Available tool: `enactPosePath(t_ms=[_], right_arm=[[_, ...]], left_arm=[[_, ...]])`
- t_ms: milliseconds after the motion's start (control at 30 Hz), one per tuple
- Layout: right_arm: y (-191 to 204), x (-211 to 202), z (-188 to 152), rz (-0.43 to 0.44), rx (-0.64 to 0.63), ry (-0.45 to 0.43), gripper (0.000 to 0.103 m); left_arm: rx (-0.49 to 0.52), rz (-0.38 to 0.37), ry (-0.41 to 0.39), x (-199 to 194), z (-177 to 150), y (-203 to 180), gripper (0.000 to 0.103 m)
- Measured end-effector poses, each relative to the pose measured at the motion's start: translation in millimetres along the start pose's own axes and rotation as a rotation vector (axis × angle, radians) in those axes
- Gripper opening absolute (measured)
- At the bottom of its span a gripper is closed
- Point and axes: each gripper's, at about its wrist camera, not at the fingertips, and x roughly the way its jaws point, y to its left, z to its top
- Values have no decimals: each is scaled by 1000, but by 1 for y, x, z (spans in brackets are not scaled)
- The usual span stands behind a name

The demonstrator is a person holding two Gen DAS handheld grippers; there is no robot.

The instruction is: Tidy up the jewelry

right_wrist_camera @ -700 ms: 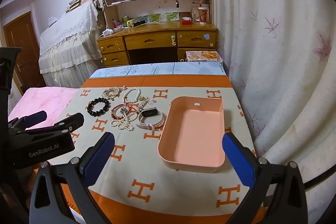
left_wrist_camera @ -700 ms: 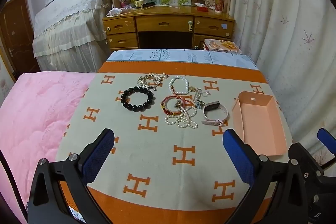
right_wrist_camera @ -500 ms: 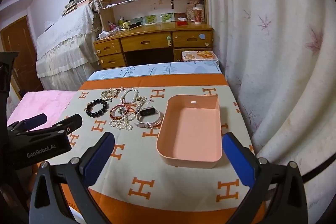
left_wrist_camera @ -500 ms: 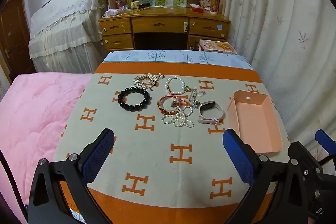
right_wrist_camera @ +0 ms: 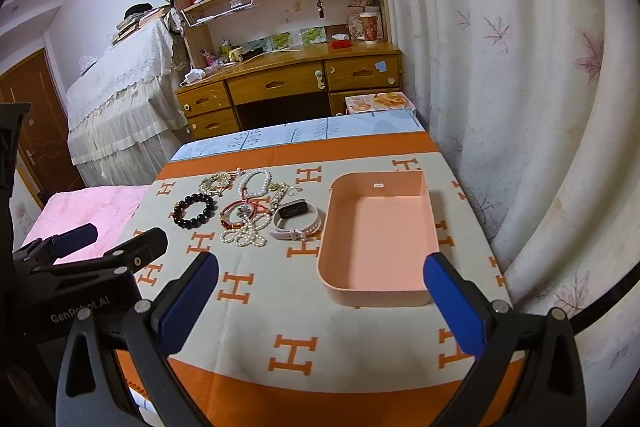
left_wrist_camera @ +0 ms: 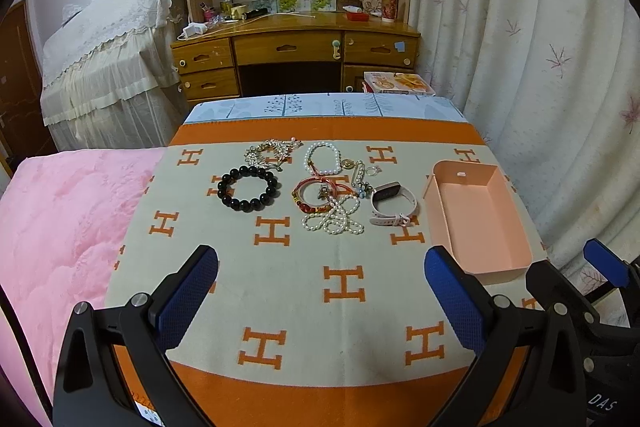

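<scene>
Left wrist view: left tool [left_wrist_camera: 320, 291] wide open, empty; jewelry pile [left_wrist_camera: 320, 187] at 12 o'clock, well apart.

Right wrist view: right tool [right_wrist_camera: 320, 291] wide open, empty; pink tray [right_wrist_camera: 340, 283] at 12, pile [right_wrist_camera: 248, 211] at 11, nearer left tool.

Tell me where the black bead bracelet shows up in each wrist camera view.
Left wrist: black bead bracelet lies left of centre, leftmost of the jewelry.
Right wrist: black bead bracelet lies far left, mid-height.
Shared landmark: the pink tray, right of the jewelry in both.
</scene>
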Motion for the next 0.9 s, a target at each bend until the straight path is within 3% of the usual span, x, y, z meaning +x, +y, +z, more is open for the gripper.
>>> enactPosePath(t_ms=[333, 567, 900], right_arm=[[14, -1, -5, 9, -18, -2, 103], [14, -3, -6, 11, -21, -2, 103], [25, -10, -11, 23, -45, -14, 103]], left_arm=[[-13, -2, 16, -4, -9, 10, 102], [3, 39, 2, -11, -13, 13, 102], [-25, 19, 19, -14, -20, 24, 102]])
